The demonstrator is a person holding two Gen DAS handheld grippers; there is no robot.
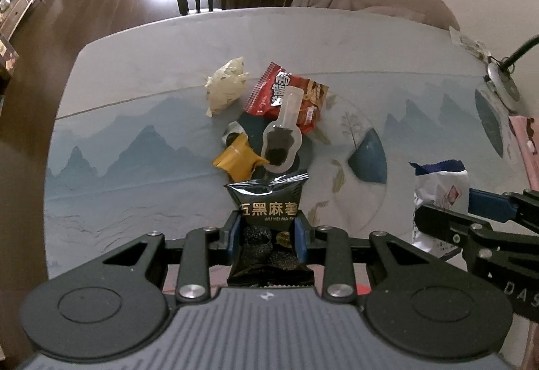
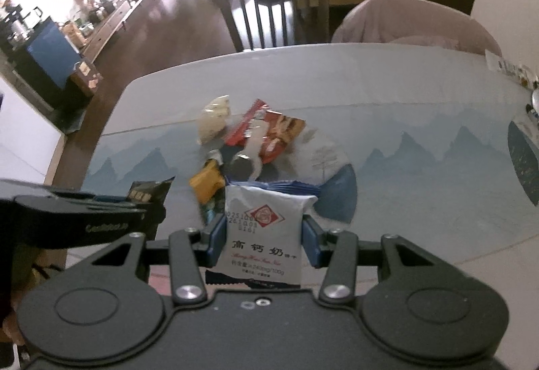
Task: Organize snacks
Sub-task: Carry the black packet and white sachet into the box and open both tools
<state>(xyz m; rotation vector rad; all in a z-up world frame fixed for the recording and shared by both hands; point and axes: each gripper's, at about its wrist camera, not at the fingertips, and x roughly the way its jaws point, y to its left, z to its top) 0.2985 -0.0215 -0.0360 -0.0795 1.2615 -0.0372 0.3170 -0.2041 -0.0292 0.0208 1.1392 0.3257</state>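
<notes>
The tabletop (image 1: 141,43) stretches ahead of me with a loose pile of snacks near its middle, well in from the far edge. Both my hands are already loaded and held above the near edge, so what matters is that the pile lies straight ahead of both, with my left gripper (image 1: 267,237) a little nearer it, I judge.

In that pile the red packet (image 1: 313,94) is the biggest, its long axis slanting toward the far left corner; beside it on the left is the cream pouch (image 1: 225,89), and nearer me the clear scoop sachet (image 1: 281,142) and the small yellow wrapper (image 1: 237,159).

My left gripper is clamped on the black sesame packet (image 1: 267,201), which stands upright between the pads. My right gripper (image 2: 262,240) is closed on the white milk-biscuit packet (image 2: 266,232), also upright.

The left view shows the pile sharply; the right view blurs it, but shows my left gripper side-on.
</notes>
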